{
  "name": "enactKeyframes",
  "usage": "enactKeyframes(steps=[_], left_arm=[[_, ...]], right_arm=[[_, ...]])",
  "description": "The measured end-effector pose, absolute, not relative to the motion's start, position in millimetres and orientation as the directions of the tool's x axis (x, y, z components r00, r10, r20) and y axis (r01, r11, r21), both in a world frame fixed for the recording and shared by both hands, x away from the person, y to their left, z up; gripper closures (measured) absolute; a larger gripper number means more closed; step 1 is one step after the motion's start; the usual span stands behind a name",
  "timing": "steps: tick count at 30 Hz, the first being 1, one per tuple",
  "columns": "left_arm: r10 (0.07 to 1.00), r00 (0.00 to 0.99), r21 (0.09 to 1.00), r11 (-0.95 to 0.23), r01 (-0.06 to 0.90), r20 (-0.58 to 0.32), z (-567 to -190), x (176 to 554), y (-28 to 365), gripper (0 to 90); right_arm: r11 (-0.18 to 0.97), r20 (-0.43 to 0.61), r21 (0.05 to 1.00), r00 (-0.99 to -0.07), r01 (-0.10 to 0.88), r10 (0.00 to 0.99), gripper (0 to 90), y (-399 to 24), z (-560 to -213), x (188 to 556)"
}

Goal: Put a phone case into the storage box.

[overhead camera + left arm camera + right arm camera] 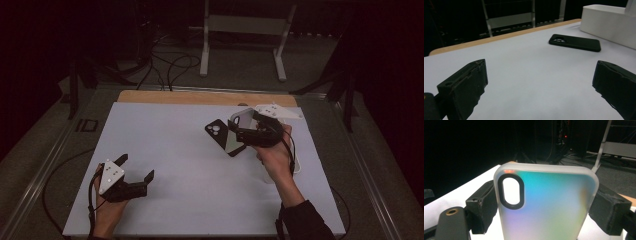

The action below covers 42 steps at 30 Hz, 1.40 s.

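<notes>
While the left gripper (136, 168) waits wide open and empty, the right gripper (541, 205) clamps a frosted iridescent phone case (546, 202) by its edges, raised beside the black phone case (216, 131), seemingly for carrying.

black phone case (217, 132): we see it flat on the white board (165, 150), camera cutout up
white box (609, 22): we see it just beyond the black case
wooden edge (200, 97): along the board's far side
white metal stand (245, 30): on the floor behind, cables (170, 65) beside it
</notes>
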<state>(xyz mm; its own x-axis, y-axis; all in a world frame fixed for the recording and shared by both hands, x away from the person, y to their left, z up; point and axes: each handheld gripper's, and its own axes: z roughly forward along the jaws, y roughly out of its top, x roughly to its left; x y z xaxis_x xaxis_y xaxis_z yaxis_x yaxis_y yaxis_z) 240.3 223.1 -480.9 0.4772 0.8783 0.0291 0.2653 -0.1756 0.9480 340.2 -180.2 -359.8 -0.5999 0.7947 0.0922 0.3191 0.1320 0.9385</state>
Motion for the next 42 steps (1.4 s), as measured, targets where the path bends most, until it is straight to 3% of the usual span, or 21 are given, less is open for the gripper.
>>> enactKeyframes(steps=[42], left_arm=[[0.893,0.449,0.951,-0.159,0.266,0.023,-484,240,226,0.8]], right_arm=[[0.125,0.048,0.928,-0.447,0.350,0.893,16.4,-219,-345,403]])
